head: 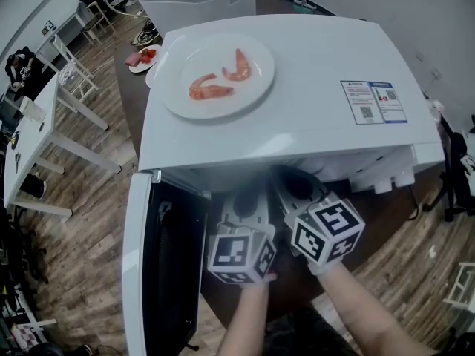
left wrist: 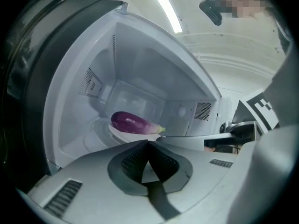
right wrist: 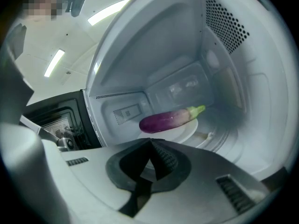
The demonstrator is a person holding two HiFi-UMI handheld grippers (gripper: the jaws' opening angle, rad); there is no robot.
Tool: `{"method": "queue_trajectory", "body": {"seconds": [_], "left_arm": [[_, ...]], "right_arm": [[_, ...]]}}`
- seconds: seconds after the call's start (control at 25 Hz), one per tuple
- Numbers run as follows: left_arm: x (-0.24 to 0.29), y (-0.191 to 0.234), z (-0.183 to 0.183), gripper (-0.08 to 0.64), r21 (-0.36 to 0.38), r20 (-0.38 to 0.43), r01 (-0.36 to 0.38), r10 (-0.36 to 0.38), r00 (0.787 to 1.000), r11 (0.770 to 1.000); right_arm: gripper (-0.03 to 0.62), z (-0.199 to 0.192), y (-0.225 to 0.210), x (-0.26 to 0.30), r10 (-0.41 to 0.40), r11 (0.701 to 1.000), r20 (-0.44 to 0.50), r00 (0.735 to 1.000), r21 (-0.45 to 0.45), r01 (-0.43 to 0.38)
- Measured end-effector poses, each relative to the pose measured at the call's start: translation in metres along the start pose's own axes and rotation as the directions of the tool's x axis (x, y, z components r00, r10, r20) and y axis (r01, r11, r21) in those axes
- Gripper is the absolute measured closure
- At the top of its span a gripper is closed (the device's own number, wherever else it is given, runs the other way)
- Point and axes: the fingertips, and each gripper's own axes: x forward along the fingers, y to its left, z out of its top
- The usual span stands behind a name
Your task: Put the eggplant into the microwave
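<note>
A purple eggplant [left wrist: 133, 123] with a green stem lies on a small white plate [left wrist: 122, 134] inside the open white microwave [head: 297, 110]. The right gripper view shows the same eggplant [right wrist: 169, 119] and plate [right wrist: 188, 129] deep in the cavity. My left gripper [left wrist: 148, 144] is shut and empty, just outside the opening, short of the plate. My right gripper [right wrist: 150, 143] is also shut with nothing in it, beside the left one. In the head view both grippers, left [head: 249, 200] and right [head: 294, 188], point into the microwave's mouth side by side.
The microwave door [head: 137, 265] hangs open at the left. A large white plate [head: 217, 75] with two shrimps sits on the microwave's top. A white bin [head: 197, 2] stands behind, and white tables [head: 33, 136] to the left over a wooden floor.
</note>
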Motion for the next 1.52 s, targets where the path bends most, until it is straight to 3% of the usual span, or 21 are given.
{"method": "queue_trajectory", "body": {"seconds": [0.32,0.72,1.52], "left_arm": [[-0.007,-0.011,0.007,0.558,0.033,0.029,0.010,-0.011,1.000,0.999],[-0.030,-0.039,0.011,0.558,0.080,0.054,0.025,-0.029,0.998,0.997],[-0.104,-0.086,0.031,0.558,0.150,0.068,0.027,-0.037,0.997,0.988]], "right_arm": [[0.592,0.006,0.007,-0.015,0.035,0.999,0.055,0.998,-0.044,-0.033],[0.594,0.002,0.014,-0.048,0.030,0.997,0.039,0.999,-0.077,-0.027],[0.594,0.018,0.071,-0.124,0.075,0.984,0.047,0.996,-0.164,-0.067]]}}
